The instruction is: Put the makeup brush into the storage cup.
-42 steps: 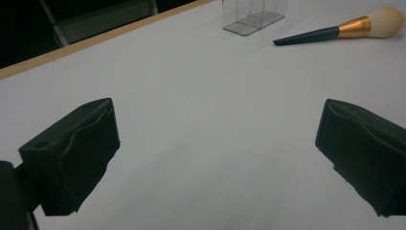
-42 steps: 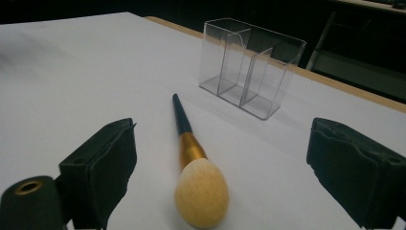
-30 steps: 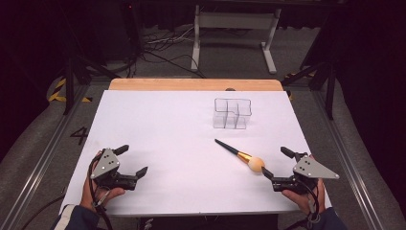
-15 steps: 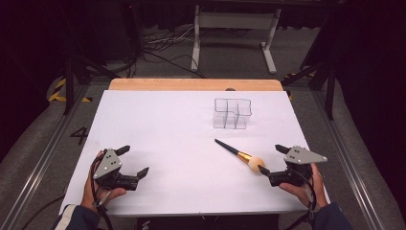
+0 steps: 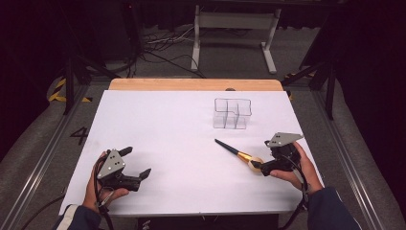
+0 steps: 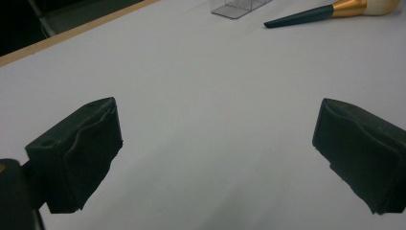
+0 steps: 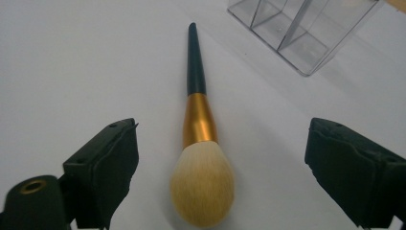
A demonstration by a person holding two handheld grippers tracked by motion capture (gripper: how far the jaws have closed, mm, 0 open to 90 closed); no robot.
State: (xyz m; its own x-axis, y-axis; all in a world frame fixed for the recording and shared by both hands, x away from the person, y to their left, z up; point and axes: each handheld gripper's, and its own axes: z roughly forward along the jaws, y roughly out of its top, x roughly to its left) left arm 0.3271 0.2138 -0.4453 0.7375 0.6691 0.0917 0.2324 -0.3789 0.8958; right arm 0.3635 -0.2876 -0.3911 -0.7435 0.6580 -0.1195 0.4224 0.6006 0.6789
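Note:
A makeup brush (image 5: pixel 237 154) with a dark handle, gold ferrule and cream bristles lies flat on the white table (image 5: pixel 158 124), right of centre, handle pointing far-left. My right gripper (image 5: pixel 262 155) is open just behind its bristle end. In the right gripper view the brush (image 7: pixel 198 124) lies between the spread jaws of the right gripper (image 7: pixel 220 172), touching neither. A clear compartment organizer (image 5: pixel 232 114) stands upright farther back, also the organizer (image 7: pixel 306 33). My left gripper (image 5: pixel 138 162) rests open near the front left, holding nothing; the left gripper (image 6: pixel 215 158) looks across bare table toward the brush (image 6: pixel 330 10).
The table's wooden far edge (image 5: pixel 191 84) borders a dark floor with cables and a white metal stand (image 5: pixel 234 28). Metal rails run along both sides of the table. The white surface between the two grippers is bare.
My right gripper has moved left and forward up to the brush's bristle end, which now lies between its jaws. The left gripper has hardly moved.

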